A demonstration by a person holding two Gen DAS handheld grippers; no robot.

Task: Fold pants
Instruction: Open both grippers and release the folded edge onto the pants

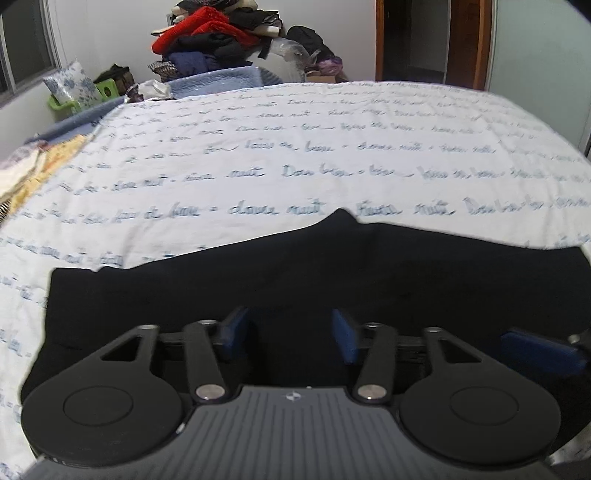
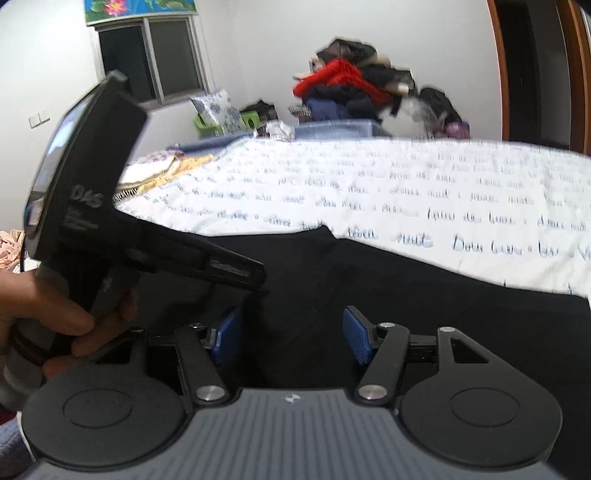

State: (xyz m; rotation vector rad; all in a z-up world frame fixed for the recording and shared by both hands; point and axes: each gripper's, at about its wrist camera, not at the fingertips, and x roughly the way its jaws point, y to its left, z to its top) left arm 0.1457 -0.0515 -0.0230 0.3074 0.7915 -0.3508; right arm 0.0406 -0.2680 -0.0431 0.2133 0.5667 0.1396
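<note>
- Pants (image 1: 332, 280), a dark navy, soft cloth garment, lie spread flat on the white bedsheet with blue handwriting print (image 1: 295, 155), at the near edge of the bed, so that we can reach them from where we stand.
- Our left gripper (image 1: 290, 338) hovers low over the dark cloth with its blue pads well apart; nothing is between them. We judge it is kept open to be ready for taking a fold of the fabric.
- Our right gripper (image 2: 291, 338) is also wide open and holds nothing; the cloth lies just beneath and in front of it.
- In the right wrist view we see the left tool from the side, held in the person's left hand (image 2: 55, 317), its tip close over the cloth. Both tools stand near together, probably to pinch one edge at two points.
- A heap of red and dark clothes (image 1: 218, 33) is piled well apart, beyond the far side of the bed, and plays no part now.
</note>
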